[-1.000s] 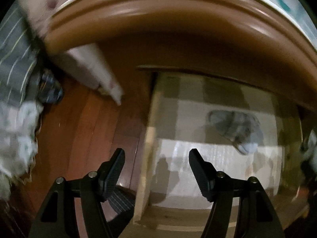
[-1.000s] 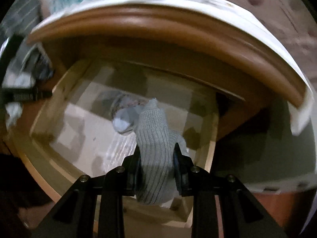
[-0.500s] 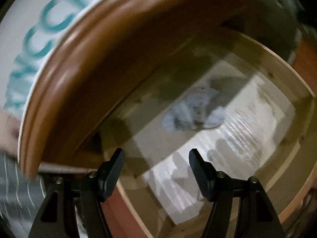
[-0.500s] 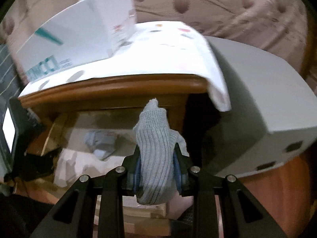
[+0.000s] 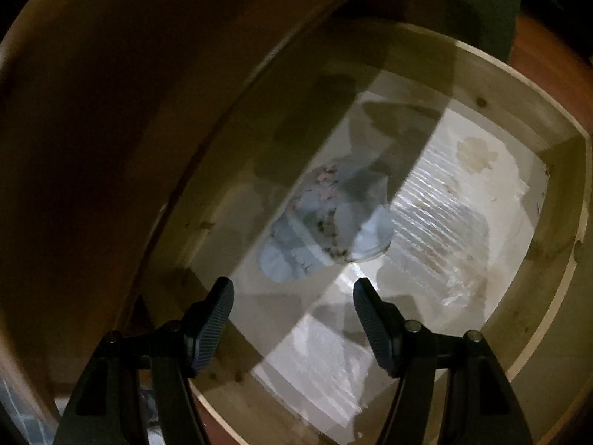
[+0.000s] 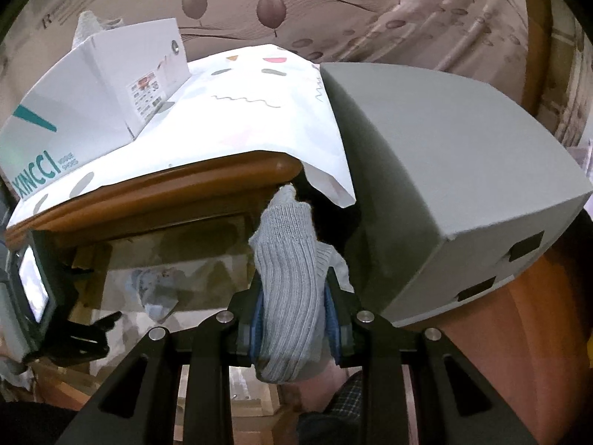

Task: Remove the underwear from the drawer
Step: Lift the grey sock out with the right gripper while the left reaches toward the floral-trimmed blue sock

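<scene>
drawer point(image 5: 556, 170): pulled out, pale wood walls all round, a thin pale rim on the near and right sides. the floor of it is lined with white paper point(image 5: 437, 222) that is wrinkled and has a brown stain near the far right corner.
room inside: lots of bare floor to the right of the cloth and in front of it. on the left the dark cabinet front point(image 5: 92, 148) hangs over that side and throws a shadow across half the drawer.
underwear point(image 5: 326, 222): a small pale blue bundle with tiny pink flowers, lying on the paper about in the middle of the drawer, touching no wall.
its long way: in the left wrist view it runs from lower left to upper right. the flat blue end is at the lower left, the puffed white fold at the right.
left gripper point(image 5: 292, 296): over the drawer, pointing down at the bundle. its jaws are about half open with nothing between them. the tips are just short of the cloth, not touching it.
right gripper point(image 6: 292, 315): up and out of the drawer, beside the cabinet. its jaws are squeezed tight on a grey ribbed sock point(image 6: 289, 267), which sticks up between them with its tip pointing up.
around the cabinet: a brown rounded top edge point(image 6: 155, 193), a white printed sheet point(image 6: 252, 111) draped over it, a white box point(image 6: 96, 104) with green letters on top.
right side: a big grey box point(image 6: 444, 170) sits close against the cabinet, so that way is tight.
floor: red-brown wood point(image 6: 519, 315).
</scene>
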### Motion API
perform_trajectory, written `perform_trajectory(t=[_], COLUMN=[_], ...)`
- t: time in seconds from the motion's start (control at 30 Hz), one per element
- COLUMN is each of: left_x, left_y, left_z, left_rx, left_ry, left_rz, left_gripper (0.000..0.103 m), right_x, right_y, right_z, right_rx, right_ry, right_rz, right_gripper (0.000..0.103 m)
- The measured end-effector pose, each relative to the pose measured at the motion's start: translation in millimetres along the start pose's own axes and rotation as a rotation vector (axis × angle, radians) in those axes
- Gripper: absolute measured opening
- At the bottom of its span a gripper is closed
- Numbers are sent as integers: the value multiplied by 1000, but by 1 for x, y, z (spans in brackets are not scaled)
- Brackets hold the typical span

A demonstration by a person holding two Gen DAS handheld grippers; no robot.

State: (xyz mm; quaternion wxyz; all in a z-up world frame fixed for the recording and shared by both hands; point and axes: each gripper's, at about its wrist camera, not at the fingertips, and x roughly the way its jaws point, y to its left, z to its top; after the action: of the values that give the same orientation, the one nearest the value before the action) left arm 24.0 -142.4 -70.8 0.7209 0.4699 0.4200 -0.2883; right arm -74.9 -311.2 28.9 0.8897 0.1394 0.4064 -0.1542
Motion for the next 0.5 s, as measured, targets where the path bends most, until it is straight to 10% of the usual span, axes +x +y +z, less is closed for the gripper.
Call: perform_trajectory(t=[0.5], left_x=[15], left_y=[-18], left_z=[4], left_rx=[146], left_ry=[-94], left_rz=[29], left_gripper=[69], right_x=[0], right_y=[-18], right_z=[4], right_rx=[65], right_ry=[3], right_rz=[10], right_gripper=[26])
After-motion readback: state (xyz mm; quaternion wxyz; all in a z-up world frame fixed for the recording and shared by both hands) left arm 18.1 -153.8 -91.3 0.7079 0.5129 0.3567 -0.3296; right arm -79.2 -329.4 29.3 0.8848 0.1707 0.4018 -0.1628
